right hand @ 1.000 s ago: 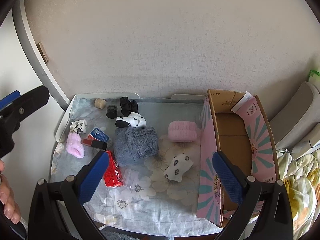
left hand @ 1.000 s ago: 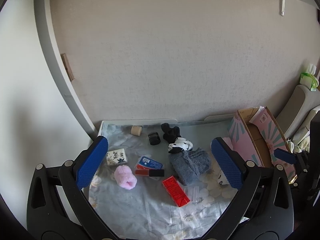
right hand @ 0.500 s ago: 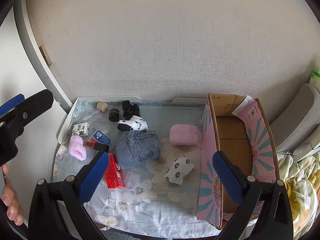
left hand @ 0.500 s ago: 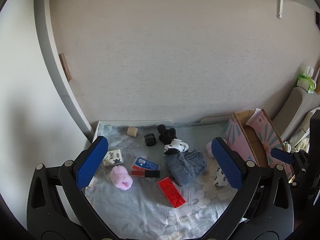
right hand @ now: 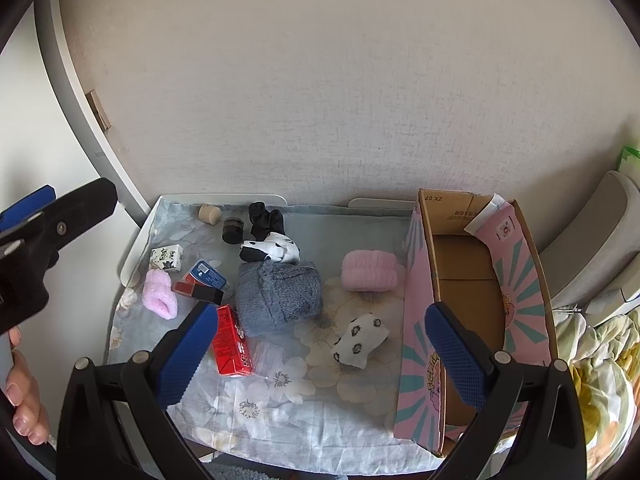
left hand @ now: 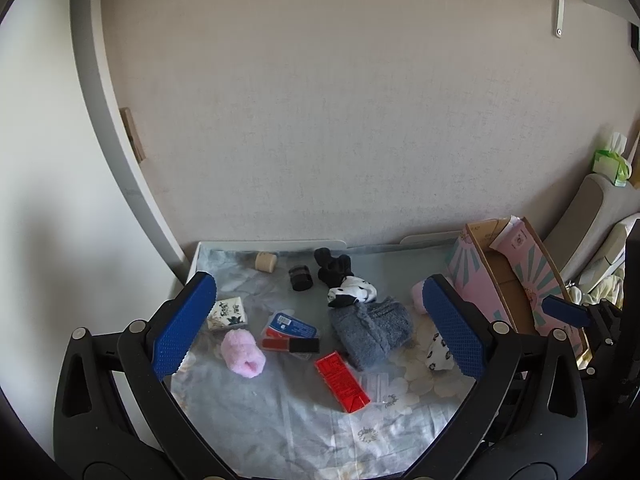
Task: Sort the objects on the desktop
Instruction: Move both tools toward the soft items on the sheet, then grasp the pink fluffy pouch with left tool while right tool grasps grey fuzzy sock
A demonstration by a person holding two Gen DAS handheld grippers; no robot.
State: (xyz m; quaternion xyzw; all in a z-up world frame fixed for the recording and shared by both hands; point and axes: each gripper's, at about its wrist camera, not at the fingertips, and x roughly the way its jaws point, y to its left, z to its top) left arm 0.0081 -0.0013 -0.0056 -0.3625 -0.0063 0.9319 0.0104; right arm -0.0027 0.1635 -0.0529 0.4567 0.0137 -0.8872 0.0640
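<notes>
Both tools were held wide and empty above the table: left gripper (left hand: 318, 330), right gripper (right hand: 320, 354). Socks and small boxes lay scattered beside the empty cardboard box (right hand: 472, 280). Sorting seemingly was unstarted; a first pick was needed.

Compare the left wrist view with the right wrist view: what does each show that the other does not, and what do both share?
Only the left wrist view shows the white wall bracket and the green tissue box's top.

Only the right wrist view shows the whole rolled pink fluffy cloth, the bare cardboard floor of the pink open box, and the person's fingers.

Both show the grey fleece bundle, red carton and floral tablecloth.
</notes>
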